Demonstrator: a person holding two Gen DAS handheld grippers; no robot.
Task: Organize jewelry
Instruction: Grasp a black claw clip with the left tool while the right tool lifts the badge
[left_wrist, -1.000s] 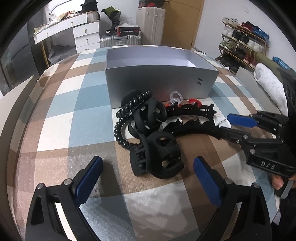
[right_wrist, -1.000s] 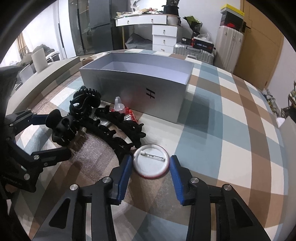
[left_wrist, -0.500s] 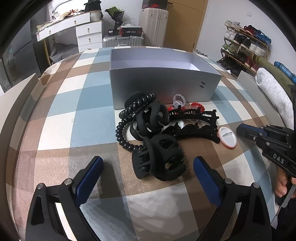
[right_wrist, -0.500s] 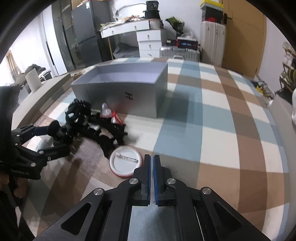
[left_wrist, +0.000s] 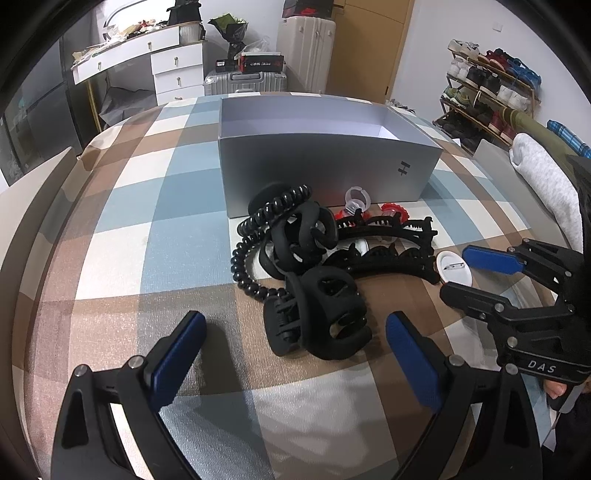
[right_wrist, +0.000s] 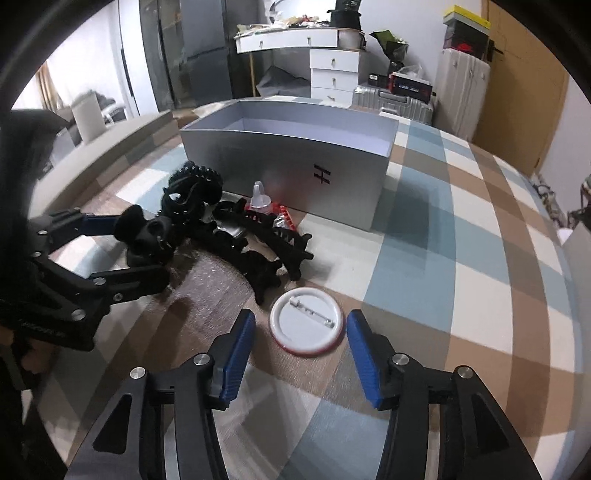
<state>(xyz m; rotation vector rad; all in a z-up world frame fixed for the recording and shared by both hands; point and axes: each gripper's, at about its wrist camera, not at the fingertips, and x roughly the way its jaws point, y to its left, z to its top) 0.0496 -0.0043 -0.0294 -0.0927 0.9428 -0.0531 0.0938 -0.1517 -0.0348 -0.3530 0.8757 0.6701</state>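
A pile of black hair claws (left_wrist: 321, 314) and a black spiral band (left_wrist: 258, 236) lies in front of an open silver box (left_wrist: 325, 173) on the checked cloth. A white round pin badge (right_wrist: 304, 321) lies face down beside the pile, also seen in the left wrist view (left_wrist: 453, 267). My right gripper (right_wrist: 301, 354) is open, its blue pads on either side of the badge, not touching it. My left gripper (left_wrist: 295, 354) is open wide around the nearest big claw. The pile also shows in the right wrist view (right_wrist: 236, 236).
Clear and red rings (left_wrist: 356, 201) sit against the box wall (right_wrist: 288, 184). The checked cloth (right_wrist: 461, 258) stretches right of the box. White drawers (left_wrist: 177, 74), suitcases (left_wrist: 306, 55) and a shoe rack (left_wrist: 491, 85) stand beyond the surface.
My right gripper was shut and pulled back half a second ago; now it is open and set around the badge again. My left gripper stays open over the big claw.
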